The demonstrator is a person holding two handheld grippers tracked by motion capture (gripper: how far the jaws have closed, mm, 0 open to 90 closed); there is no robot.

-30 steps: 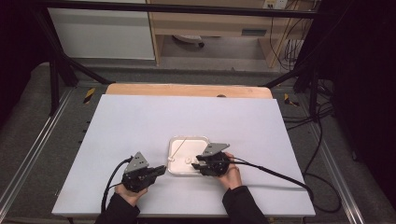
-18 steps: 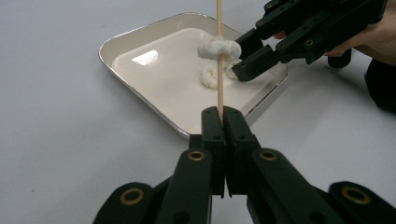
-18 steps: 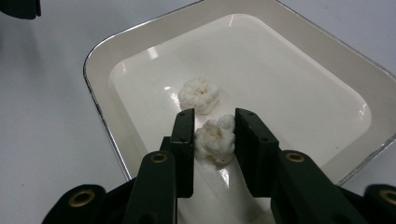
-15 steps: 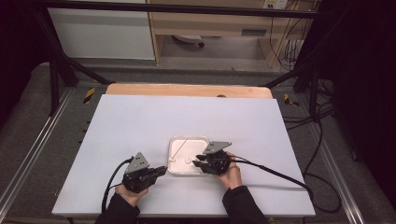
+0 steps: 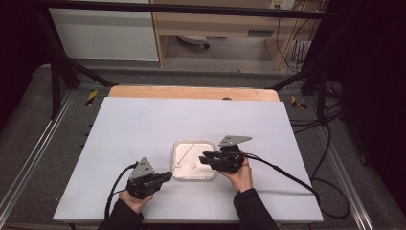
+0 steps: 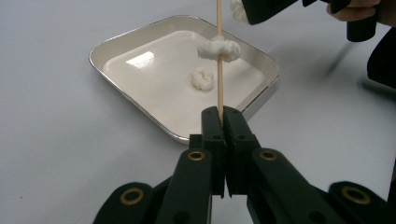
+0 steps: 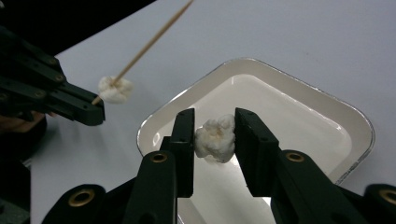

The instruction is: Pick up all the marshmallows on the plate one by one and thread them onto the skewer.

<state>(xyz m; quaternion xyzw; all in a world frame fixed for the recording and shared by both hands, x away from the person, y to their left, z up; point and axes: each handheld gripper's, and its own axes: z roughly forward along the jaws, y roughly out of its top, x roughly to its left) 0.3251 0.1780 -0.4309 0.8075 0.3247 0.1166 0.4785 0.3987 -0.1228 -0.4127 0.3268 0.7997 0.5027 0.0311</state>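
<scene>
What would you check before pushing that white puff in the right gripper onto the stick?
1. Left gripper clamped on the skewer: ok.
2. Right gripper gripping a white puff: ok.
3. First puff already on the skewer: ok.
4. Skewer tip free above that puff: ok.
5. Held puff lined up with the tip: not ok, it sits off to the side.
6. Spare puff in the tray: ok.

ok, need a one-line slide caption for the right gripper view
Right hand-held gripper pinches a white puffy piece above the shallow white square tray, near the thin wooden skewer.
</scene>
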